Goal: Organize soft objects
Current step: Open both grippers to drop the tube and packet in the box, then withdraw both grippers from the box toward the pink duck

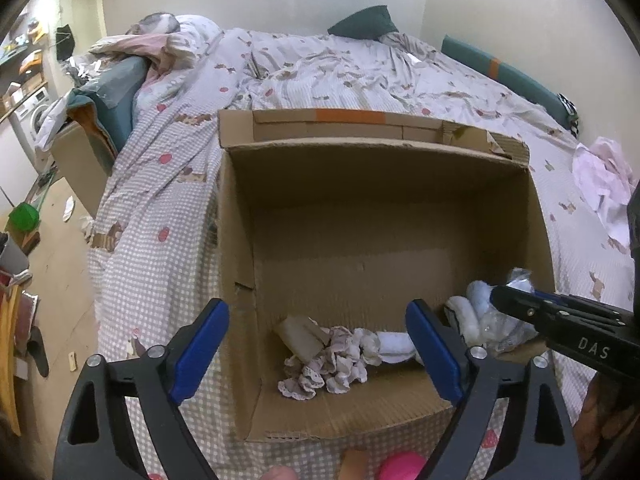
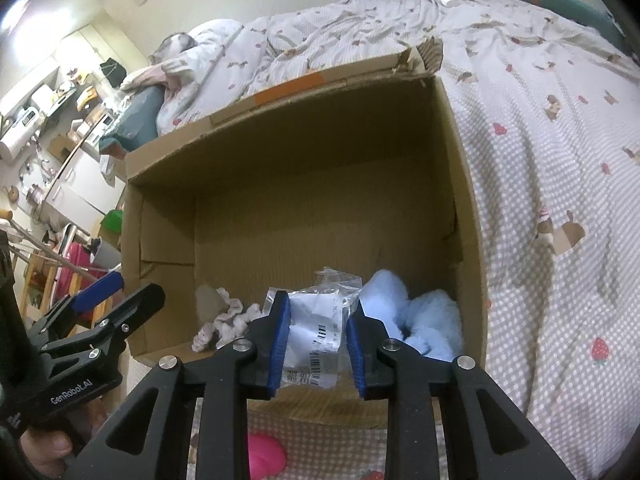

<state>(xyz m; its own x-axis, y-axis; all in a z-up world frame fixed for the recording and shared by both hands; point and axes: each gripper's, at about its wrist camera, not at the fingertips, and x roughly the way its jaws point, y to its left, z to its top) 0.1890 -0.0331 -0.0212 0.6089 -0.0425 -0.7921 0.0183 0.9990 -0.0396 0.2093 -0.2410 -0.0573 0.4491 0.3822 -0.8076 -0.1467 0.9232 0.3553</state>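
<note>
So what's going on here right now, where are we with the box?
A person holds a gripper in each hand over the open brown cardboard box on the checked bedspread. The left gripper is open and empty above a crumpled lace-trimmed pale cloth lying in the box. The right gripper is shut on a clear plastic bag with barcode labels, holding it just above the box floor beside a fluffy light-blue soft item in the corner.

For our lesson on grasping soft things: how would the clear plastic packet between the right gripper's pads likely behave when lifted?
The clear plastic packet looks crinkled and thin, so it would probably flop and sag below the right gripper. Its glossy film may be slippery. It seems light, holding only something soft and white.
</note>
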